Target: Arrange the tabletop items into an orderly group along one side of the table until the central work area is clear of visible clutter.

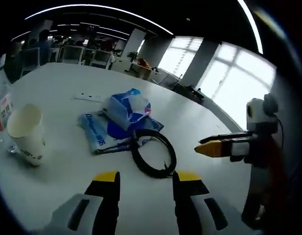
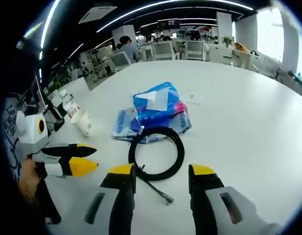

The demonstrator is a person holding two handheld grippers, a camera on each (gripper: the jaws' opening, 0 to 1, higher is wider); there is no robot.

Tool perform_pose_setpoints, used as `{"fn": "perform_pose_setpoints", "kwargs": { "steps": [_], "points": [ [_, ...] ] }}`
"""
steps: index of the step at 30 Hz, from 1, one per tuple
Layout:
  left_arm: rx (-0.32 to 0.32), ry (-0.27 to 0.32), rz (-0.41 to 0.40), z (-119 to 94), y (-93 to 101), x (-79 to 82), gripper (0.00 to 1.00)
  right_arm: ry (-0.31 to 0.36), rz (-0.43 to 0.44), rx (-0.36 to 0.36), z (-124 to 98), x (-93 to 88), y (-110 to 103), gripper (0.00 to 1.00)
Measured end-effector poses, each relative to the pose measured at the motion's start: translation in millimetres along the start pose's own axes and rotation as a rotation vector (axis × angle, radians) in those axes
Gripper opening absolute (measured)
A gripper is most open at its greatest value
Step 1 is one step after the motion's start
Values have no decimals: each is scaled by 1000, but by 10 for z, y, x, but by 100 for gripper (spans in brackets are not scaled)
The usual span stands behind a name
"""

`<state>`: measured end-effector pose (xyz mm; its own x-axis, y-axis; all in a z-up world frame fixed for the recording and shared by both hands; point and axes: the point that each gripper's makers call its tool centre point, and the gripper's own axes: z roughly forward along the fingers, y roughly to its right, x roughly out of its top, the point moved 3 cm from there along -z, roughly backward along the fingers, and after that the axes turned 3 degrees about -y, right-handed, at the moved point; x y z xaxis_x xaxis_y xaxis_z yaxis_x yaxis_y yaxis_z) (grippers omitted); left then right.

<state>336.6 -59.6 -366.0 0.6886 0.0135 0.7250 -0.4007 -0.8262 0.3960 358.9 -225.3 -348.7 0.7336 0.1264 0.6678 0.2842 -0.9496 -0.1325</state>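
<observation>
A coiled black cable (image 1: 153,152) lies on the white table (image 1: 62,78) just ahead of my left gripper (image 1: 146,178), which is open with nothing between its jaws. Behind the coil sit a puffy blue tissue pack (image 1: 128,107) and a flat blue packet (image 1: 96,133). My right gripper (image 1: 205,146) comes in from the right, beside the coil. In the right gripper view, that gripper (image 2: 161,172) is open and empty just short of the cable (image 2: 156,152), whose plug end (image 2: 166,198) trails between the jaws. The tissue pack (image 2: 158,105) lies beyond, and the left gripper (image 2: 93,157) hovers at the left.
A white paper cup (image 1: 26,132) and a clear bottle (image 1: 1,110) stand at the table's left side, the cup (image 2: 84,122) and bottle (image 2: 68,103) near the edge. A white slip (image 1: 89,97) lies behind the pack. Office chairs (image 2: 163,49) and a seated person (image 2: 126,46) are beyond.
</observation>
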Motion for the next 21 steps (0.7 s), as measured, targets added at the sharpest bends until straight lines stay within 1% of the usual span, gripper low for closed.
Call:
{"fn": "perform_pose_setpoints", "kwargs": {
  "steps": [2,5,7,10,11,12,13,14,16,20,21],
  "points": [
    [25,-1,28,38,-34,35,42,-4,12,-6,49,15,28,40],
    [28,-11,18,77,-47,47,42,-23,26,2,98,-22,20,39],
    [17,-18,-8,143,-42,75,42,-29,17,-7,134,3,25,38],
    [15,-25,-13,198,-44,89,42,-41,13,-17,177,-6,52,38],
    [-10,-28,-11,244,-23,96,42,-48,12,-21,210,1,72,38],
    [-16,-41,-21,256,-15,76,42,-62,13,-27,231,16,85,38],
    [-11,-52,-19,269,-9,43,42,-90,2,-40,240,-16,90,37],
    [-7,-62,-8,283,-19,30,42,-92,-2,-47,256,-16,91,37],
    [-5,-72,-15,318,-35,23,42,-103,-21,-55,288,-14,97,37],
    [-11,-80,-55,389,-26,36,42,-112,-5,-50,342,-14,104,36],
    [-13,-82,-51,398,-13,23,42,-116,0,-47,356,-7,107,36]
  ]
}}
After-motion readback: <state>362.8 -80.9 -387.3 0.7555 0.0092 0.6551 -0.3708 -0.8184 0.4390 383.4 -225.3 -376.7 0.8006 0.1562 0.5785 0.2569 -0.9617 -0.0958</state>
